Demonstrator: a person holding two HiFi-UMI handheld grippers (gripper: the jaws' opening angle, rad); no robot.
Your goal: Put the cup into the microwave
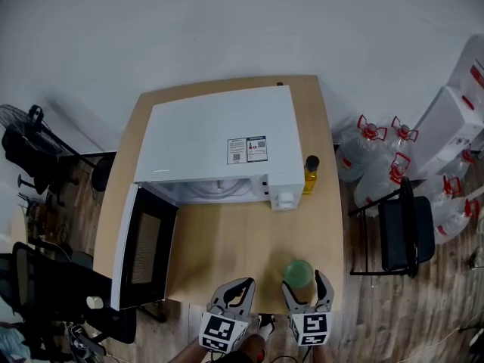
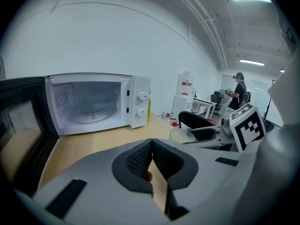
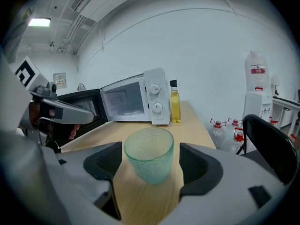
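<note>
A green-tinted textured glass cup [image 1: 299, 272] stands upright near the front edge of the wooden table [image 1: 227, 240]. My right gripper [image 1: 306, 283] is open around the cup. In the right gripper view the cup [image 3: 149, 154] sits between the pads with a gap on each side. To its left, my left gripper [image 1: 237, 286] is shut with nothing in it, and its pads [image 2: 140, 161] meet. The white microwave [image 1: 219, 146] stands at the back of the table. Its door [image 1: 144, 248] is swung open to the left and its cavity [image 2: 89, 102] is empty.
A yellow oil bottle [image 1: 311, 174] stands at the microwave's right side. Right of the table are a black chair [image 1: 404, 233] and several water jugs [image 1: 374, 153]. Office chairs [image 1: 53, 286] crowd the left. A person [image 2: 239, 86] stands far off in the room.
</note>
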